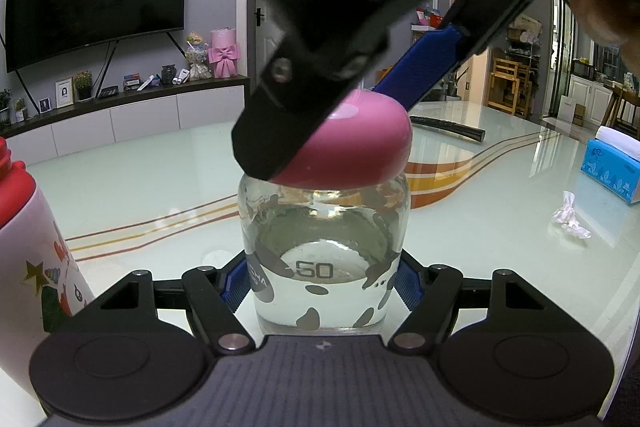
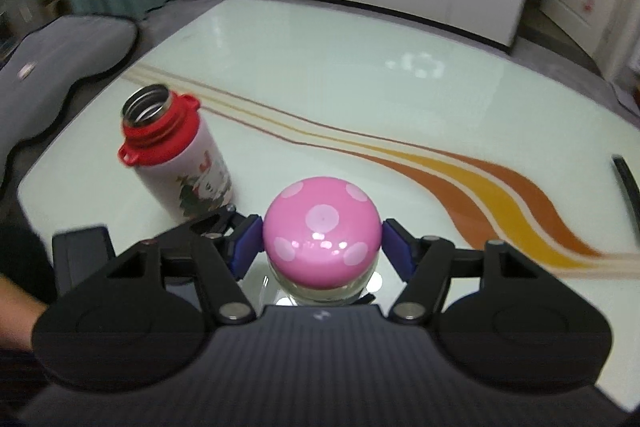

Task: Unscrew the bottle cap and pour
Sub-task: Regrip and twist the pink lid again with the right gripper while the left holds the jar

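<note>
A clear glass bottle with grey spots and water in it stands upright on the table. My left gripper is shut on its lower body, blue pads on both sides. Its pink dotted dome cap sits on top. In the right wrist view my right gripper reaches from above and is shut on the pink cap, its blue pads against both sides. An open white flask with a red collar stands to the left, its steel mouth uncovered; it also shows in the left wrist view.
The glass table has orange and yellow stripes. A blue tissue box and a crumpled tissue lie to the right. A dark remote lies behind the bottle. A grey cushion is off the table's left edge.
</note>
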Demonstrator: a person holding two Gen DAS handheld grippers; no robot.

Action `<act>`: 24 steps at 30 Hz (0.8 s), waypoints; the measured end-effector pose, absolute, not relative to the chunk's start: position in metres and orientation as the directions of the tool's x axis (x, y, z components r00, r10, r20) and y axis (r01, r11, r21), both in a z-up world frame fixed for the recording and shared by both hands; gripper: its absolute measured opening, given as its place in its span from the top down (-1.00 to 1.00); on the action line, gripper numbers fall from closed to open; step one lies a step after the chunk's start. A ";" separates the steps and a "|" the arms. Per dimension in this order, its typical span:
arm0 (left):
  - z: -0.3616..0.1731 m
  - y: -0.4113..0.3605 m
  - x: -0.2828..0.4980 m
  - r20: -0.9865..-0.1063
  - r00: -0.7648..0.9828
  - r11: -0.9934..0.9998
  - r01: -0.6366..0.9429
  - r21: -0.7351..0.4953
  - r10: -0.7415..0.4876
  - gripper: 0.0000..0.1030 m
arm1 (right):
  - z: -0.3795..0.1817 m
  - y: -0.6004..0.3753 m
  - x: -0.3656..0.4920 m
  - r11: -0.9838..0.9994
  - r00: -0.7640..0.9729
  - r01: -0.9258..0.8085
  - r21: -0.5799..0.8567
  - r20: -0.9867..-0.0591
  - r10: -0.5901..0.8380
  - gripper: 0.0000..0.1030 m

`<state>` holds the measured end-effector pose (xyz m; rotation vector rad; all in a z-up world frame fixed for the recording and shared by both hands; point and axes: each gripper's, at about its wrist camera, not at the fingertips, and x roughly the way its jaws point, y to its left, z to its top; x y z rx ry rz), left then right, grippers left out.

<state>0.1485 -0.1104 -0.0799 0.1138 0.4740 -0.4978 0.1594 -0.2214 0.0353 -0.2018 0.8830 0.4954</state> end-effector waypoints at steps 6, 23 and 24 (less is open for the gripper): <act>-0.079 -0.113 0.145 -0.464 0.773 0.875 0.484 -0.008 -0.432 -0.43 | 0.035 -0.230 0.165 0.761 0.477 -0.648 0.008 -0.775 0.414 -0.25; -0.078 -0.113 0.146 -0.465 0.773 0.875 0.484 -0.008 -0.432 -0.43 | 0.041 -0.235 0.172 0.709 0.444 -0.705 0.023 -0.766 0.466 -0.71; -0.078 -0.113 0.146 -0.464 0.773 0.875 0.484 -0.007 -0.432 -0.43 | 0.043 -0.236 0.170 0.722 0.450 -0.691 0.038 -0.760 0.470 -0.71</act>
